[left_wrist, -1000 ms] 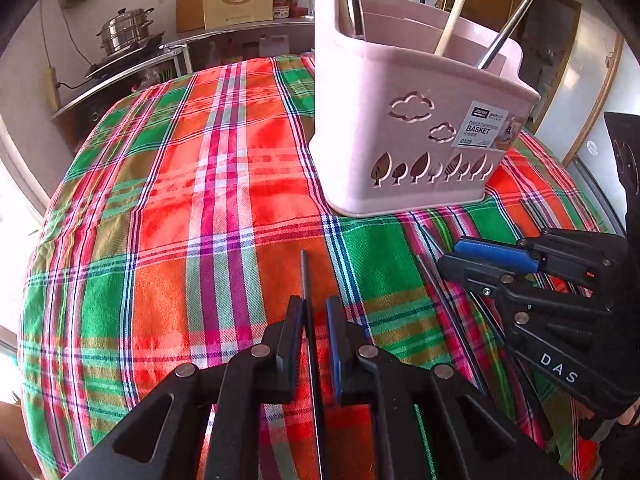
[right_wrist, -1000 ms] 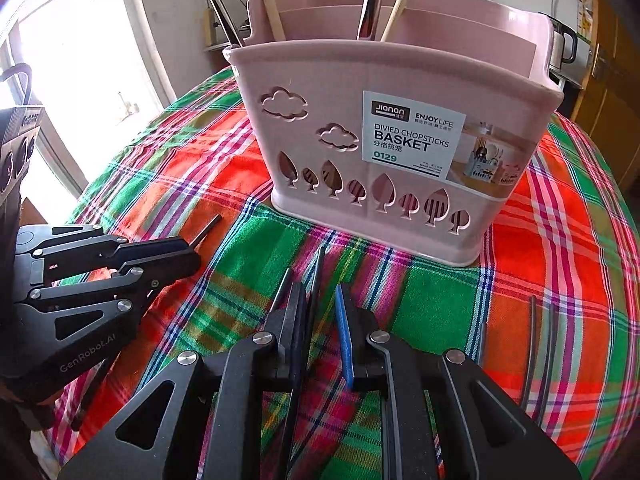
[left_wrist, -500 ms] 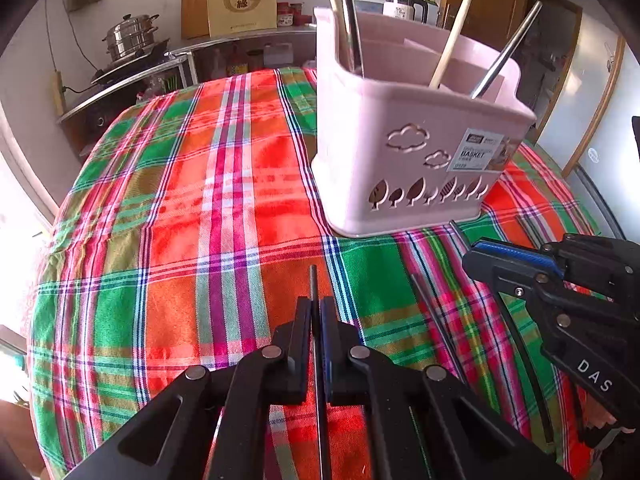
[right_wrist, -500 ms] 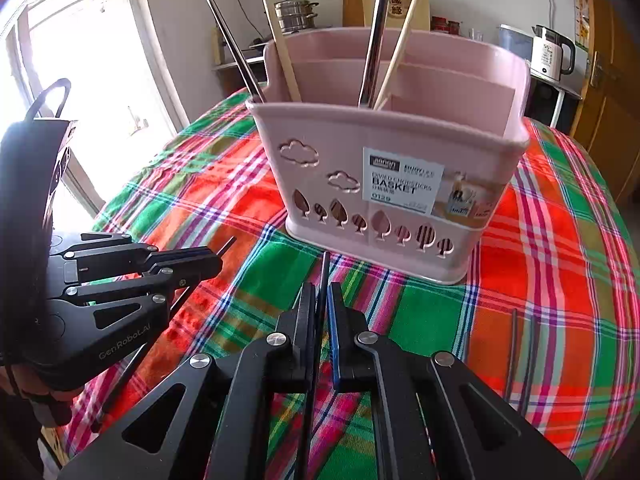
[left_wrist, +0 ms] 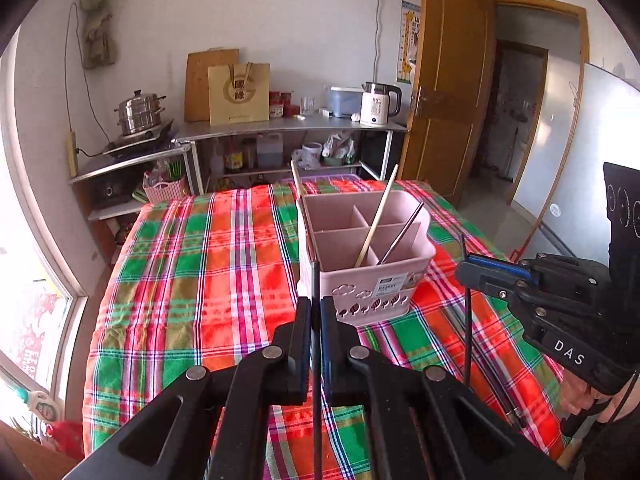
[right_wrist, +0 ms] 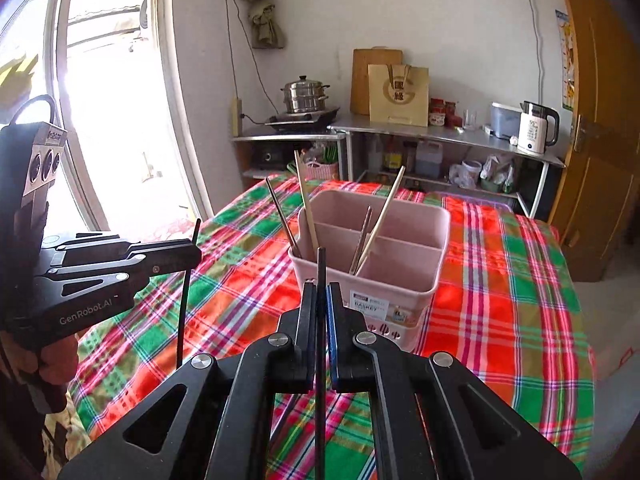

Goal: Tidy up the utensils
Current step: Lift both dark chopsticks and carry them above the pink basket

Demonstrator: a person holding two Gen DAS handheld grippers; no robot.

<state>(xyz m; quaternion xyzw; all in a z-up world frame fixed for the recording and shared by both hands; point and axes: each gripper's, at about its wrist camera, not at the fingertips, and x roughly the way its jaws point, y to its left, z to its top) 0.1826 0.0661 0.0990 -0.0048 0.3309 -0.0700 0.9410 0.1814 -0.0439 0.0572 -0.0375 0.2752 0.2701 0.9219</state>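
Observation:
A pink divided basket [left_wrist: 384,280] stands on the plaid tablecloth [left_wrist: 208,280]; it also shows in the right wrist view [right_wrist: 400,280]. It holds wooden and metal chopsticks [right_wrist: 380,220]. My left gripper [left_wrist: 315,308] is shut on a thin black chopstick [left_wrist: 316,280], held upright above the table in front of the basket. My right gripper [right_wrist: 320,292] is shut on another black chopstick [right_wrist: 321,268], also raised. Each gripper shows in the other's view: the right one [left_wrist: 466,268] and the left one [right_wrist: 192,252].
The table's edges fall away on all sides. A metal shelf [left_wrist: 288,128] with a steamer pot [left_wrist: 140,114], paper bag and kettle [left_wrist: 378,104] stands behind. A window is on the left, a wooden door [left_wrist: 452,92] on the right.
Both grippers closed on black chopsticks lying on the cloth and lifted them well above the table; the basket now looks lower and farther away.

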